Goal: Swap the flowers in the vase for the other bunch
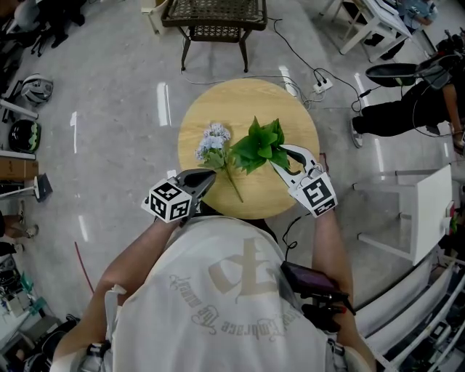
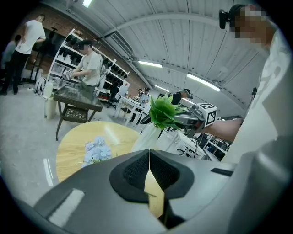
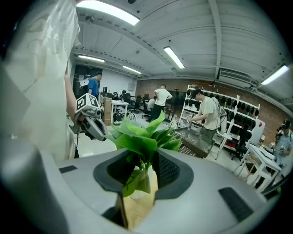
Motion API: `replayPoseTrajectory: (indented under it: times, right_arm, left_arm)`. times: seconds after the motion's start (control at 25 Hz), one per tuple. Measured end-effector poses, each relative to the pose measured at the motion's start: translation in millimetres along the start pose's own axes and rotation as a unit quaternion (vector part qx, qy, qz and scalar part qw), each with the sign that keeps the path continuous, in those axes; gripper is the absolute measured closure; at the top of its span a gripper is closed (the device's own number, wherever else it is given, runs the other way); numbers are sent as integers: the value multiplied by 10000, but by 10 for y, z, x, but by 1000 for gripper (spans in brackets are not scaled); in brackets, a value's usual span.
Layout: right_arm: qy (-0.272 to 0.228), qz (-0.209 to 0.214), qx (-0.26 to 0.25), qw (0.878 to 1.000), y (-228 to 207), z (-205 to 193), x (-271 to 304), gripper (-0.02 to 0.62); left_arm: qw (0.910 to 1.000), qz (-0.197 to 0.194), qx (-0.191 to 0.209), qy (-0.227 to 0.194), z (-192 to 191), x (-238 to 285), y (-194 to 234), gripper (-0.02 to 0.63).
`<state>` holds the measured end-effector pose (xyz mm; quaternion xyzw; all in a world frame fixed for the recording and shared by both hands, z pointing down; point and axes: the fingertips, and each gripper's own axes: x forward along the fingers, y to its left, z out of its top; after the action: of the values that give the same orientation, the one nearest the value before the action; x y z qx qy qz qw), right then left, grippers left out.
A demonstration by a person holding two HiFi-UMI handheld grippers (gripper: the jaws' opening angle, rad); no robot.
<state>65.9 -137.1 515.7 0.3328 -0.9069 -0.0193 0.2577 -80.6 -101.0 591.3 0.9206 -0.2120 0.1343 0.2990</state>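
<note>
A round wooden table carries two bunches. The pale blue flowers lie flat on it at the left, with their stem running toward me. In the left gripper view the green leafy bunch stands upright in a pale vase; from the head view the leaves hide the vase. My right gripper reaches in from the right. Its jaws stand apart around the green stems, and the pads do not press on them. My left gripper is shut and empty at the table's near left edge, just short of the blue bunch.
A dark wicker stand sits on the floor beyond the table. A power strip with cables lies to its right. A white chair stands close at my right. People work at shelves in the background.
</note>
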Motion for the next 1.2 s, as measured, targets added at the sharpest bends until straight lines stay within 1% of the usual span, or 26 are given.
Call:
replayPoseTrajectory:
  times: [0.16, 0.32, 0.44, 0.6, 0.88, 1.0, 1.2]
  right_arm:
    - [-48, 5, 22, 10000, 28, 32, -24, 453]
    - [-191, -35, 179, 9997, -3, 67, -61, 425]
    - [-240, -43, 230, 9994, -2, 77, -88, 417]
    - [-140, -114, 269, 9995, 24, 16, -133, 416]
    - [-318, -145, 339, 9988, 48, 113, -166, 394]
    - [-366, -181, 444, 9982, 64, 129, -202, 373]
    - [-530, -333, 711, 9955, 53, 154, -288, 364]
  left_arm:
    - [10000, -35, 13, 6, 8, -8, -11, 597]
    - [10000, -77, 39, 26, 18, 9, -24, 597]
    - [9999, -100, 58, 36, 19, 10, -26, 597]
    - [9999, -135, 93, 40, 17, -4, -40, 597]
    - [9997, -221, 125, 70, 16, -6, -38, 597]
    - [9995, -271, 154, 80, 23, -15, -46, 597]
    - [9990, -375, 197, 106, 22, -17, -59, 597]
